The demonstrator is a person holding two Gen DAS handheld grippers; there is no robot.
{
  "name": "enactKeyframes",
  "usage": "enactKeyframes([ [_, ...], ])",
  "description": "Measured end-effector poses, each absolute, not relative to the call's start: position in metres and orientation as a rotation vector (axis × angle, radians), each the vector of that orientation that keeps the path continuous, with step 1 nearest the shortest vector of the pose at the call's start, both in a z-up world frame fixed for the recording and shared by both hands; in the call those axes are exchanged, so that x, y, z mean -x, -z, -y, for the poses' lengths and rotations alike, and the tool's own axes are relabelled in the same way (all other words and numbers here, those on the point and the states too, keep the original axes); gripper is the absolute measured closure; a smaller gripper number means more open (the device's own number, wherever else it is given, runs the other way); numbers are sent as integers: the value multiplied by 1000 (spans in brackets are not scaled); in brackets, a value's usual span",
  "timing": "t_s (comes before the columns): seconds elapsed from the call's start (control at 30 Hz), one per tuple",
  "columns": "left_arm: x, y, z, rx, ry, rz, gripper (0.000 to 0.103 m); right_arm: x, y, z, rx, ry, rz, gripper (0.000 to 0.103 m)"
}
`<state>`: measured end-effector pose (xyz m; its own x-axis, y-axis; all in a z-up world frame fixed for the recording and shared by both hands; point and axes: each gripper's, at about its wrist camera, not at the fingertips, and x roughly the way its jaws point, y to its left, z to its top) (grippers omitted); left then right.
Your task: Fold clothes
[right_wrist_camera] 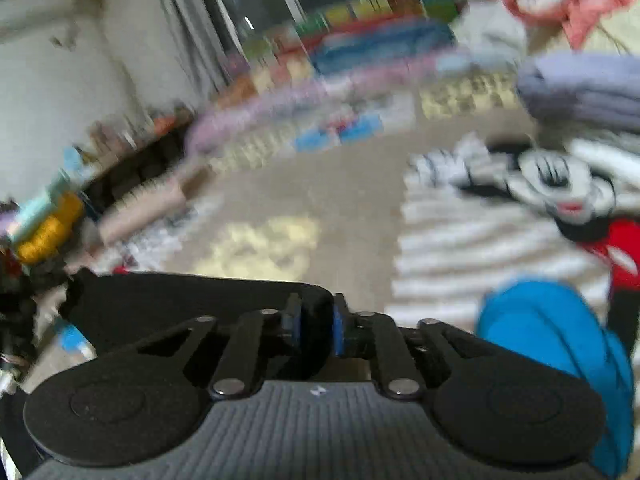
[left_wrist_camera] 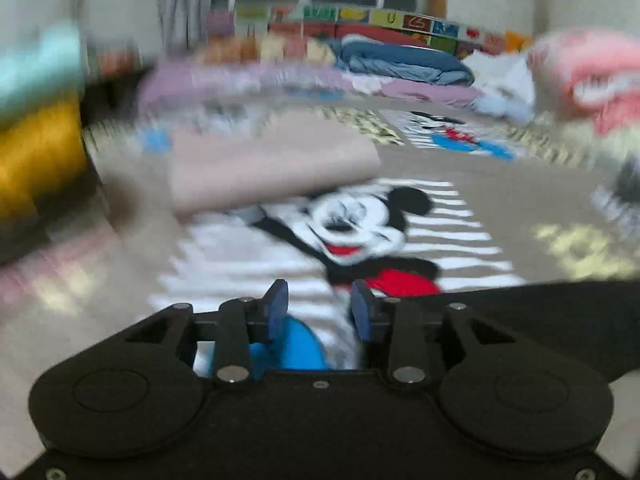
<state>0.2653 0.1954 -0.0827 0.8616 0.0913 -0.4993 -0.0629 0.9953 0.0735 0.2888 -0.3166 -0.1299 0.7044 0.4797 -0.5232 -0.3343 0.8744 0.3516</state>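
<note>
Above the cartoon-print rug [left_wrist_camera: 460, 200], the left gripper [left_wrist_camera: 320, 308] stands partly spread, nothing between its pads — the right gripper [right_wrist_camera: 316, 328] pinches the black garment [right_wrist_camera: 180, 300], stretched across to its left.

Motion-blurred clothes piles [left_wrist_camera: 592, 80]; black garment [right_wrist_camera: 192, 304] partly behind right gripper's fingers [right_wrist_camera: 294, 320].

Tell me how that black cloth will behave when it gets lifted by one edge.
Likely floppy: in the right wrist view the black cloth sags from the right tongs, which pinch its bunched corner. Probably light, since that small pinch carries it. It may slip: the left tongs stand open with the cloth beside them.
</note>
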Motion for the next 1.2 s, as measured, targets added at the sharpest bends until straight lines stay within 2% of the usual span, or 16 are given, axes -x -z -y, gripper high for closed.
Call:
enactKeyframes([
  [0.07, -258, 72, -177, -84, -18, -489, 70, -281, 124, 317, -194, -409, -617, 59],
  [0.23, -241, 56, -112, -142, 230, -426, 70, -243, 89, 296, 23, -460, -499, 60],
  [0.37, -220, 62, -36, -239, 488, -401, 70, -226, 91, 255, 267, -526, -558, 64],
  [0.5, -205, 90, 15, -493, 521, -385, 69, -216, 100, 224, 467, -556, -632, 64],
  [0.6, -200, 111, 32, -646, 504, -377, 76, -208, 107, 209, 638, -541, -670, 64],
  [0.73, -198, 132, 39, -780, 473, -354, 81, -204, 109, 200, 725, -541, -675, 65],
  [0.8, -199, 136, 39, -789, 468, -345, 93, -200, 111, 194, 782, -547, -666, 71],
  [0.83, -199, 137, 38, -784, 467, -340, 94, -200, 113, 191, 805, -549, -664, 73],
  [0.9, -199, 133, 34, -760, 469, -324, 96, -198, 116, 187, 835, -572, -671, 90],
  [1.0, -199, 127, 27, -743, 487, -319, 96, -193, 113, 188, 861, -596, -662, 95],
  [1.2, -192, 139, 35, -851, 538, -344, 96, -187, 96, 201, 831, -663, -687, 95],
])
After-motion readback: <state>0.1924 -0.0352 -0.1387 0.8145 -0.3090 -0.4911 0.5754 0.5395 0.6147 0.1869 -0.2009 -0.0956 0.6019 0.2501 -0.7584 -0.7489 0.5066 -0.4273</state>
